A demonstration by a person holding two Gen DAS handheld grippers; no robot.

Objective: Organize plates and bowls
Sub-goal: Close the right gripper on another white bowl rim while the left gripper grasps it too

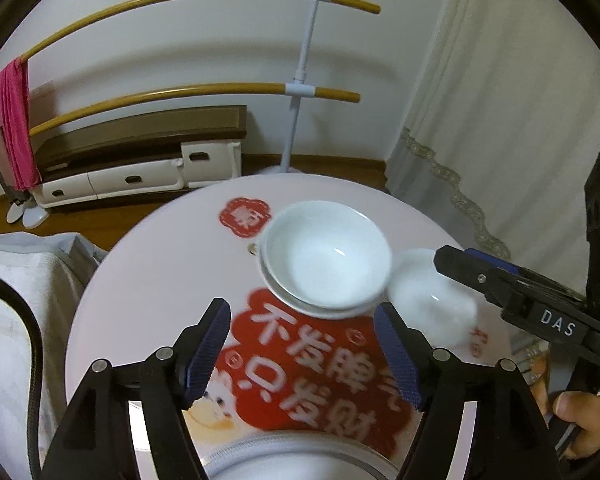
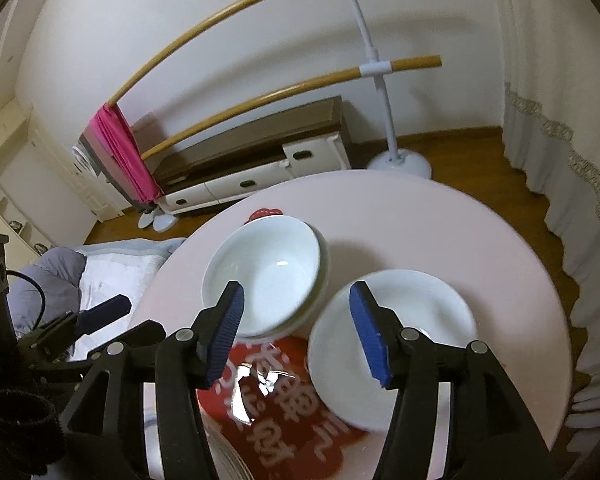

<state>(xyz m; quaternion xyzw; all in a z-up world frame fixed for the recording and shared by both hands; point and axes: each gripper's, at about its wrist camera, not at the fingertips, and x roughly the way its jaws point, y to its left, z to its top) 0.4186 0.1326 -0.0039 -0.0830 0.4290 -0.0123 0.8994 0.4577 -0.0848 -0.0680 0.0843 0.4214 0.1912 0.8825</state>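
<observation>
Both grippers empty with jaws apart, left gripper and right gripper above round table; stacked bowls beside a single bowl, likely glazed, slippery, breakable, best pinched at the rim

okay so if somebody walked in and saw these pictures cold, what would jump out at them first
Probably the stack of white bowls in the middle of the round pink table, with a white plate lying apart on its right. Next, the big red patch with white writing on the table's near side. The left gripper and the right gripper stand open and empty above the table, and behind it a pink cloth hangs on a rack.
</observation>
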